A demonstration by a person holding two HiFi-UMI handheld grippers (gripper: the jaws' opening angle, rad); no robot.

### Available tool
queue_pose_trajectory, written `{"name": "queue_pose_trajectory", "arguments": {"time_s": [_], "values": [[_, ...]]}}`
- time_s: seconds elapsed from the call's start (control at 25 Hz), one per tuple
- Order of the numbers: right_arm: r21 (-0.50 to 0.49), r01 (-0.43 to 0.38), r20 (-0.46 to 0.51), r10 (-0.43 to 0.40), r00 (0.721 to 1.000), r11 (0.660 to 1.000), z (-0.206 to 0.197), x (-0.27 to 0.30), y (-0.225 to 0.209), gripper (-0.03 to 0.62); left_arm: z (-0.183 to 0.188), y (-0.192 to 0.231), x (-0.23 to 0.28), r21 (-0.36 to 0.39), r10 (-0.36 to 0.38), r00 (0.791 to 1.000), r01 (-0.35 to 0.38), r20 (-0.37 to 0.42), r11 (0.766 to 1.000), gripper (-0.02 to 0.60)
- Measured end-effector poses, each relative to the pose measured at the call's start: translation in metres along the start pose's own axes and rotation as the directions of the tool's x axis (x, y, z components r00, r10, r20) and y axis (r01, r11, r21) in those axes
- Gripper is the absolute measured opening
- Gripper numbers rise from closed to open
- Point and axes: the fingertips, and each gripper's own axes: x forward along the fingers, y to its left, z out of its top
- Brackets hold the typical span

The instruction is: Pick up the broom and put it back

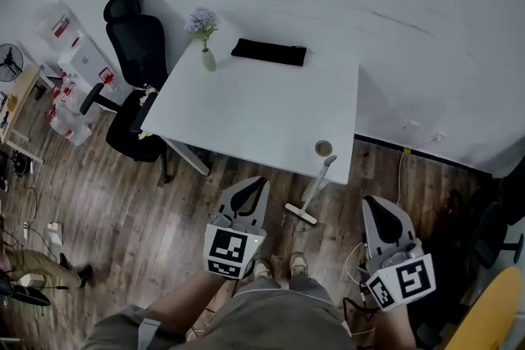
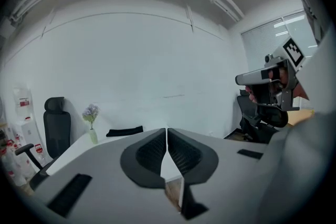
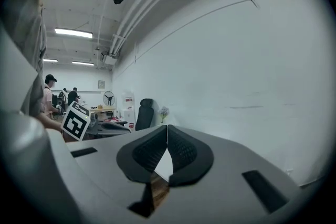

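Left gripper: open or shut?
Shut. In its own view the left gripper has its pads touching at the tips, nothing between them.

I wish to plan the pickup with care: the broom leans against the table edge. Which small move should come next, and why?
Probably open the right gripper and lower it toward the broom handle. Both it and the left gripper are shut and empty, and the broom leans untouched against the table edge, between them.

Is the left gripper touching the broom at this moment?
Apart. The head view shows bare floor between the left gripper and the broom; its own view shows shut, empty jaws.
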Motion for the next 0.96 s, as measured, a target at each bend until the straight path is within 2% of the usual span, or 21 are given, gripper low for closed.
{"name": "queue_pose_trajectory", "arguments": {"time_s": [0.16,0.28,0.52,0.76,0.96], "values": [[-0.026,-0.010,0.011,0.010,1.000,1.000,0.009,-0.013,0.017,0.031,0.026,-0.002,-0.029,0.049,-0.019,0.998,0.015,0.068,0.999,0.018],[-0.015,-0.026,0.005,0.026,1.000,1.000,0.005,-0.018,0.026,0.031,0.027,-0.005,-0.044,0.063,-0.034,0.997,0.030,0.069,0.998,0.017],[-0.015,-0.066,-0.014,0.066,0.998,0.998,-0.004,-0.017,0.039,0.031,0.017,-0.010,-0.056,0.030,-0.037,0.998,0.035,0.051,0.999,0.015],[-0.019,-0.085,-0.013,0.085,0.996,0.996,-0.001,-0.012,0.041,0.031,0.025,-0.006,-0.061,0.041,-0.023,0.998,0.021,0.063,0.999,0.015],[-0.009,-0.086,-0.005,0.086,0.996,0.996,0.000,-0.010,0.042,0.031,0.029,-0.001,-0.066,0.016,-0.019,0.996,0.018,0.088,1.000,0.015]]}}
